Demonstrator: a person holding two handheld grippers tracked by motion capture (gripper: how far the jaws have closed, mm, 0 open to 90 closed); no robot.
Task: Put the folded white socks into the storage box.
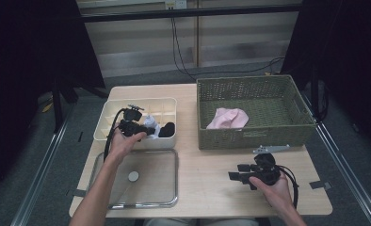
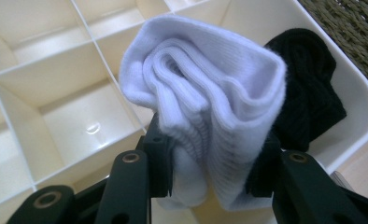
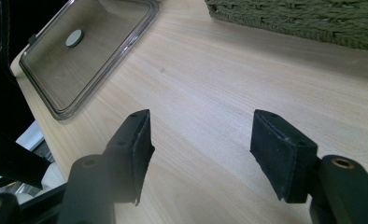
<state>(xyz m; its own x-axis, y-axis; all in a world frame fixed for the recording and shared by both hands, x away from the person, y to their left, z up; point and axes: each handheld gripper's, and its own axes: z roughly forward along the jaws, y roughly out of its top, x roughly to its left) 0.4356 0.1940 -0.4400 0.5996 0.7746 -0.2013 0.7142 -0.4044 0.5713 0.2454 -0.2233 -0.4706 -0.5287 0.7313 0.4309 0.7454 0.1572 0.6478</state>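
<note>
Left tongs [image 2: 210,172] pinching a folded white sock [image 2: 210,102], pads pressed into both sides of the bundle. In the high view the left tongs [image 1: 143,129] sit over the cream divider box [image 1: 109,113] at about 10 o'clock on the tabletop [image 1: 212,174], sock [image 1: 149,123] held above the box's near-right cells. A black sock [image 2: 308,93] lies in the box's corner cell, just at 3 o'clock of the white one and touching it in the left gripper view. Other cells visible there hold nothing.

Clear lid [image 1: 146,181] lies flat on the tabletop at 6 o'clock of the box, round grey knob [image 1: 133,176] near its middle; the person's left forearm crosses over its left edge.

Green wicker basket [image 1: 268,89] at 1–2 o'clock, well apart from the box, with a pink cloth [image 1: 228,118] lying inside near its front-left.

Right tongs [image 1: 234,173] at 5 o'clock, near the tabletop's front edge, below the basket. Right gripper view: right tongs [image 3: 198,149] spread, nothing between the pads, bare wood beneath, pointing toward the lid [image 3: 84,51].
</note>
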